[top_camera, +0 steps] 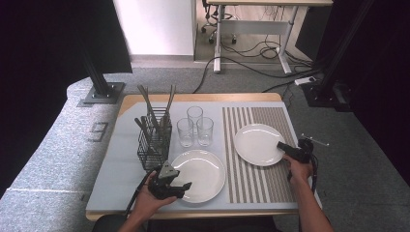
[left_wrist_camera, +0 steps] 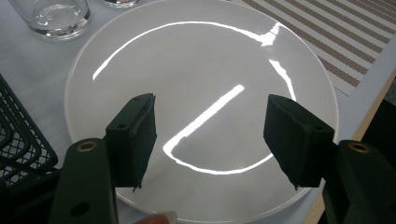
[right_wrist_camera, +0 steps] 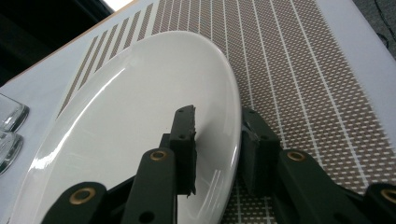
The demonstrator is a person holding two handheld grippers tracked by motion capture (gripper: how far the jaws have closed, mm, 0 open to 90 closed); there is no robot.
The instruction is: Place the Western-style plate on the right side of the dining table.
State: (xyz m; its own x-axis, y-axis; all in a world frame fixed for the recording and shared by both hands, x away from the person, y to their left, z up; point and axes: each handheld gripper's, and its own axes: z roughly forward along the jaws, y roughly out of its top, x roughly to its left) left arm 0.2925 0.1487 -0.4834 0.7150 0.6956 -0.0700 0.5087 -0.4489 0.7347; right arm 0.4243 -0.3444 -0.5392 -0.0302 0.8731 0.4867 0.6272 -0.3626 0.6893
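Observation:
Two white plates lie on the table. The near plate (top_camera: 199,174) (left_wrist_camera: 201,60) rests on the pale cloth, and my left gripper (top_camera: 183,188) (left_wrist_camera: 212,140) hovers over its near edge, open, with nothing between its pads. The far plate (top_camera: 258,144) (right_wrist_camera: 140,107) sits on the striped placemat (top_camera: 261,183) (right_wrist_camera: 303,70). My right gripper (top_camera: 284,146) (right_wrist_camera: 218,114) straddles that plate's right rim, one jaw over the plate's inner face and the other outside and below the rim. A gap shows between the upper pad and the rim, so the jaws stand open.
A black wire cutlery basket (top_camera: 153,142) (left_wrist_camera: 18,144) with several utensils stands at the left. Three clear glasses (top_camera: 195,126) stand behind the near plate, one showing in the left gripper view (left_wrist_camera: 56,16). The table's front edge (top_camera: 193,212) runs just below both hands.

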